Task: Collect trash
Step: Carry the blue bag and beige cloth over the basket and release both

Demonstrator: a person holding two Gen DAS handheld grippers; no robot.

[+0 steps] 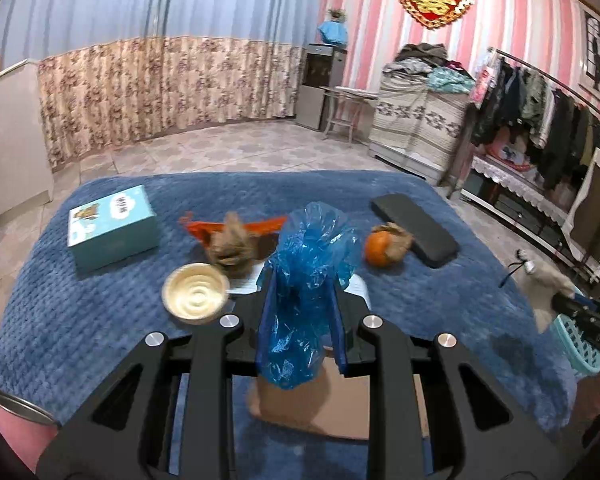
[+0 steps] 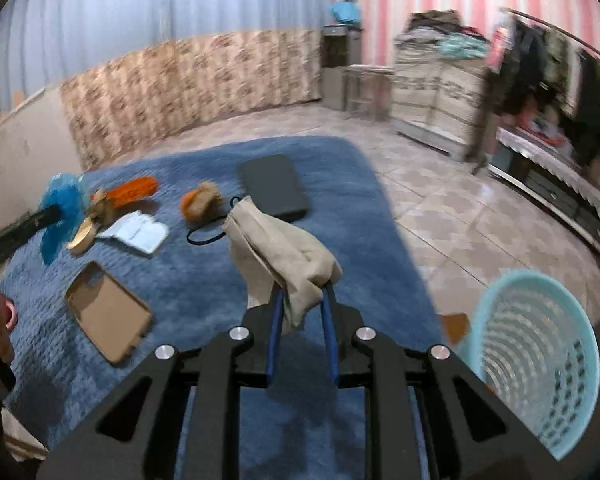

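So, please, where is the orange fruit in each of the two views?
Left wrist view: the orange fruit is right of centre, beside the black case.
Right wrist view: the orange fruit is left of centre, left of the black case.
Shared landmark: the black case.

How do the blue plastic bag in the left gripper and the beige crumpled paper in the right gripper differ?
The blue plastic bag is glossy and see-through; the beige crumpled paper is matte and opaque. The bag stands bunched upright between the left gripper's fingers; the paper leans leftward out of the right gripper. The bag fills its jaws' gap; the paper is pinched at one end. Both are held clear of the blue blanket.
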